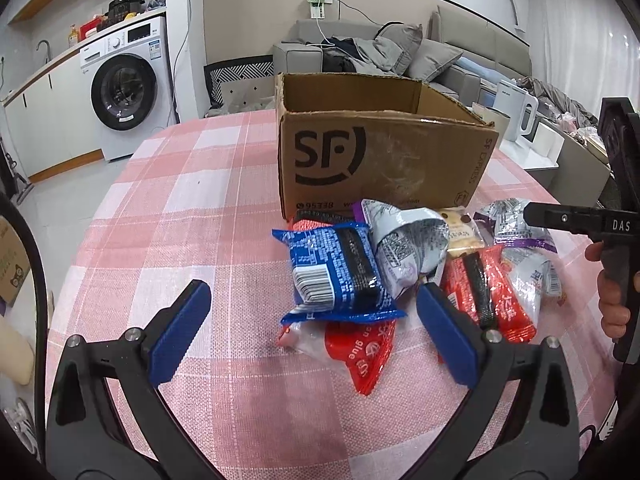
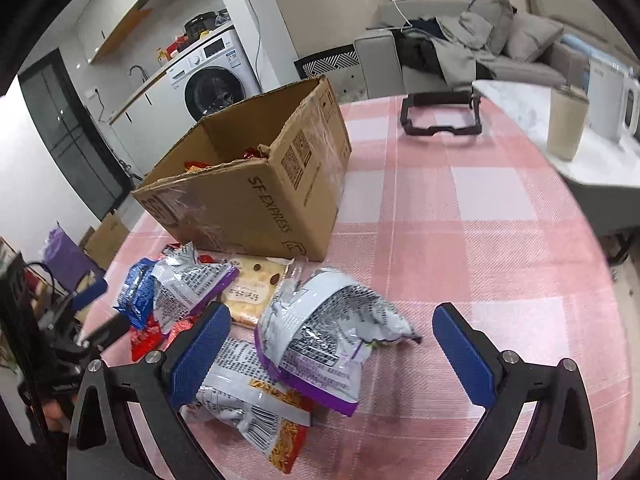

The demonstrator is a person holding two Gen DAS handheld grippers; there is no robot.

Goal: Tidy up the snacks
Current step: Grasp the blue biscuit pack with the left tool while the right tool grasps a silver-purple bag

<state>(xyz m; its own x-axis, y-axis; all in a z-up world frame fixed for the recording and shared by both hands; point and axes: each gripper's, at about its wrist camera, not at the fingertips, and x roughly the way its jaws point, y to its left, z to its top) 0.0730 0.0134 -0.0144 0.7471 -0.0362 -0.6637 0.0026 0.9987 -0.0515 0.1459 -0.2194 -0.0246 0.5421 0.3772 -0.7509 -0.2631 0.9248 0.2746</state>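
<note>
Some red packets already lie inside the open brown cardboard box (image 2: 256,184) mid-worktop; most crinkly foil snack packets (image 2: 320,336) remain piled before it. Left gripper (image 1: 312,320) and right gripper (image 2: 332,356) both spread, empty.

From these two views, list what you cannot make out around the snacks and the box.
- Cardboard box contents: left wrist view sees only the inner walls; right wrist view shows a few red packets, the rest hidden by the front wall.
- Red packet: mostly covered by the blue packet, left wrist view.
- Orange-printed packet: partly behind the right hand-held gripper finger.
- Packet print: too small to read in either view.
</note>
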